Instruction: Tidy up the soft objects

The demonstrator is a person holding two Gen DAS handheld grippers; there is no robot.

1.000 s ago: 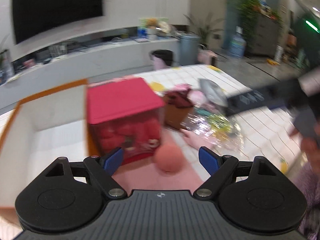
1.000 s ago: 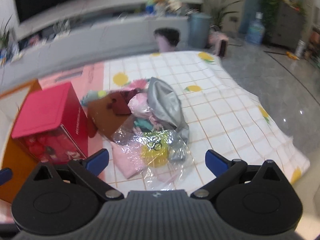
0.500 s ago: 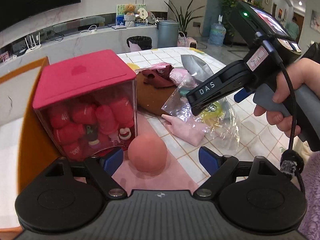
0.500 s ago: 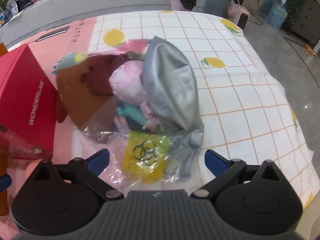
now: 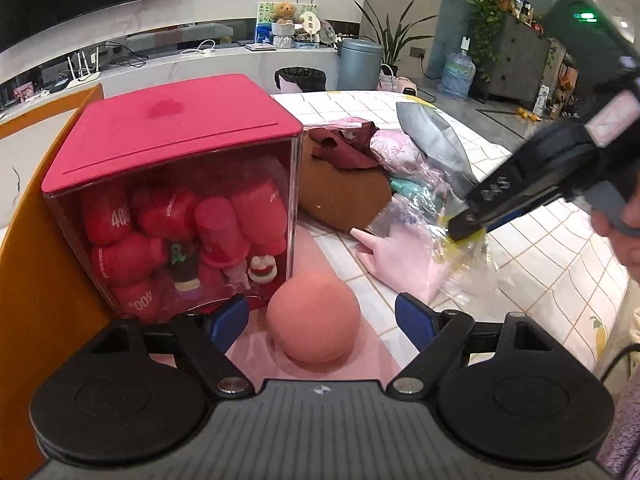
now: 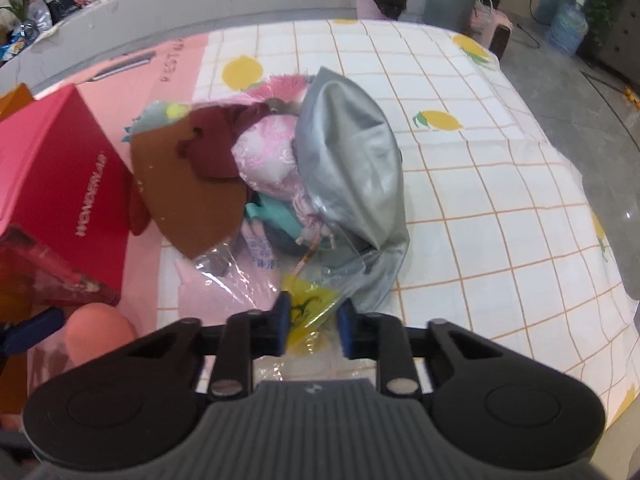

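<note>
The right gripper has narrowed its fingers, wide half a second ago, apparently onto the yellow packet in clear wrap at the soft pile's near edge, while the left gripper stays wide around the pink ball.

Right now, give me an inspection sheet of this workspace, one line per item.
Surface: lemon-print checked tablecloth, pink mat at left.
Job's things: pile of soft items, silver pouch, brown felt piece, yellow item in clear plastic bag.
Clutter: red-lidded clear box of red plush toys; pink ball.
Grippers: left gripper open around ball; right gripper closing on yellow item.
Cables: nothing seen on the table.
Surroundings: bins, plants, water bottle.
</note>
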